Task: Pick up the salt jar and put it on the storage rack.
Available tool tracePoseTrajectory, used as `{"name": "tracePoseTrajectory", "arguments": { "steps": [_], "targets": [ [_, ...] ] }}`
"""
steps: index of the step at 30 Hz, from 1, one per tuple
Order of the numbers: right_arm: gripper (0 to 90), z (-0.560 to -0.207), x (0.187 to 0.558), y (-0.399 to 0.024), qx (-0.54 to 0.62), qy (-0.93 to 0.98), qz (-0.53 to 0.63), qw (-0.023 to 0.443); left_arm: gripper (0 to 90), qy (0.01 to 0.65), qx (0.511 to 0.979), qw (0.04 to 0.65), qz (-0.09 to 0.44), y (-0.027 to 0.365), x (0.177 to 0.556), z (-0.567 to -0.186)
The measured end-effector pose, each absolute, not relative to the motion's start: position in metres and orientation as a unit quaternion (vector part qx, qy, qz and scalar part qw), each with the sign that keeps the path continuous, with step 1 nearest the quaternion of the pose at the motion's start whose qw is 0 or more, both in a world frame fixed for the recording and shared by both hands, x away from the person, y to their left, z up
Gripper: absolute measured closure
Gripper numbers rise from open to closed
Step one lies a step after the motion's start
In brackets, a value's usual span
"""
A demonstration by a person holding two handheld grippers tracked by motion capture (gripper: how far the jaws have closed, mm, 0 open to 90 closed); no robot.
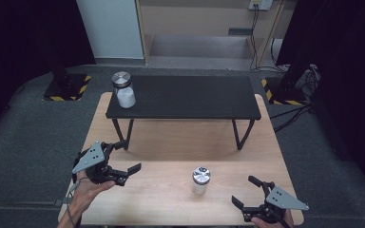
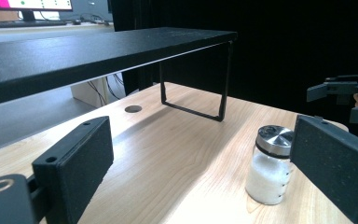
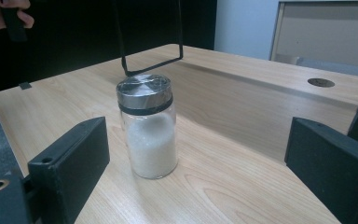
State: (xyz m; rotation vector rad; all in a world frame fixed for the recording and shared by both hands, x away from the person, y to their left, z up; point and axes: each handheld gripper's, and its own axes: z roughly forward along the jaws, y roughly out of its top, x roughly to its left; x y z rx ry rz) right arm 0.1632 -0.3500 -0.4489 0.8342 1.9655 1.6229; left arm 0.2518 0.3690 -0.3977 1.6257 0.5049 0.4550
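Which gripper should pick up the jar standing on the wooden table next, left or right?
Right, probably. The right gripper sits nearer the jar, open, with the jar upright just ahead between its jaws. The left gripper, also open, is farther off, with the jar off-centre.

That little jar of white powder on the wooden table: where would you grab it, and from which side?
Grip the jar around its clear glass body, just below the metal lid. It stands upright and alone on the table, so a level approach from the side probably suits. The right gripper is near and open, the jar ahead of its fingers.
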Motion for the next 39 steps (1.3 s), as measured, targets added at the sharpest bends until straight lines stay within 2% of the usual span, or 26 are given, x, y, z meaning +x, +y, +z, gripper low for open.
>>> {"name": "tracePoseTrajectory", "arguments": {
  "steps": [29,39],
  "targets": [
    [6.4,-0.449,0.163,-0.350,0.304,0.712,0.590,0.228,5.5,0.248,0.703,0.627,0.227,0.368,0.238,-0.424],
    [6.4,-0.449,0.163,-0.351,0.302,0.712,0.591,0.228,2.0,0.264,0.695,0.631,0.220,0.369,0.238,-0.427]
  ]
}}
